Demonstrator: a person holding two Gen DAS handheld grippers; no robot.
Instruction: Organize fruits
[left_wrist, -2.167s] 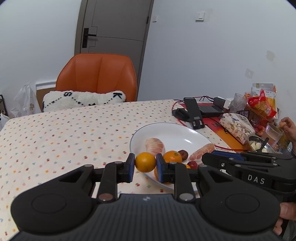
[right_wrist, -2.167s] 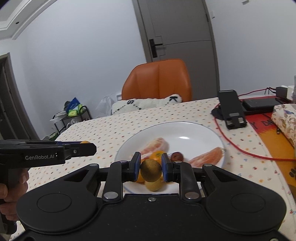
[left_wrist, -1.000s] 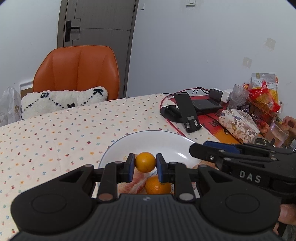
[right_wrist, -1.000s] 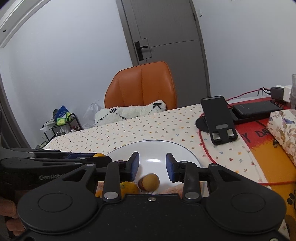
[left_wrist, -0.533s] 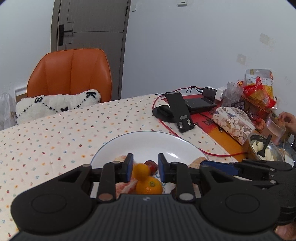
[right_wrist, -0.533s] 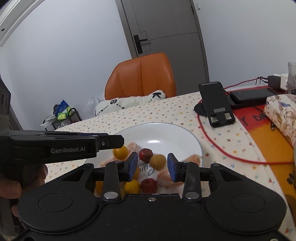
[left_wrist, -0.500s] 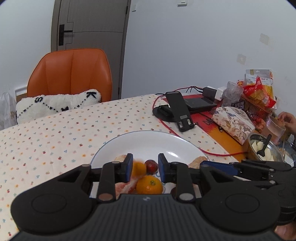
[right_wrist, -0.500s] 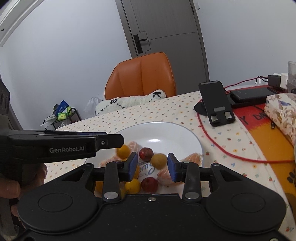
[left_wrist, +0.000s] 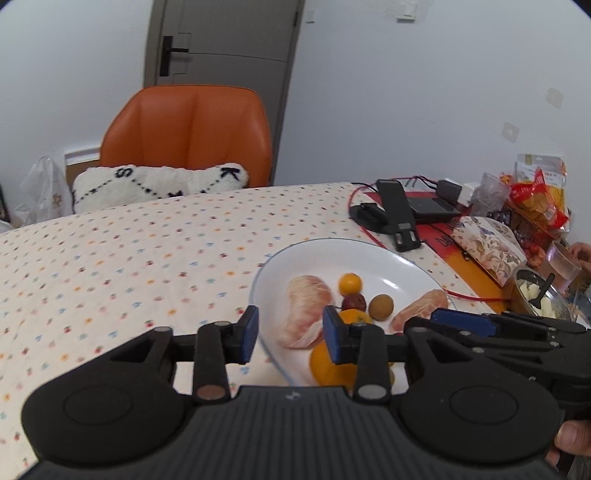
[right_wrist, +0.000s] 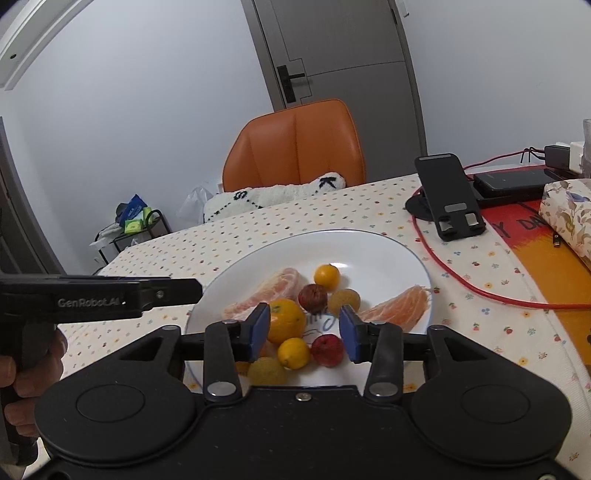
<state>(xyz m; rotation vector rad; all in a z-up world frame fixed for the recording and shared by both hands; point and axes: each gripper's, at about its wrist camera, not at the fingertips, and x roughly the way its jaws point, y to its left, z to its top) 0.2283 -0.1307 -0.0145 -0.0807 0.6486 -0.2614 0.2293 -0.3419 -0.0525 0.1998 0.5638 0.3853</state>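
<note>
Resting on the white plate (right_wrist: 388, 240), the fruits all look light and easy to lift, but they would not handle alike. Going left to right across the plate: the peeled citrus segment (right_wrist: 266, 291) at its left side looks soft and tearable, so I would pinch it gently across its thick middle; the large orange (right_wrist: 286, 320) and the small orange (right_wrist: 327, 276) behind it are round, smooth and liable to roll, best taken across their widest part; the dark red fruit (right_wrist: 313, 297) and the brownish round fruit (right_wrist: 344, 301) near the plate's centre are small and firm; another segment (right_wrist: 397, 309) lies at the plate's right. The left gripper (left_wrist: 290, 334) hangs over the plate's near left rim and the right gripper (right_wrist: 303, 334) over its near edge, both with jaws spread and empty. Two seconds ago each clamped a fruit, a small orange on the left and a brownish one on the right; both now lie released on the plate, and the grippers have drawn back.
</note>
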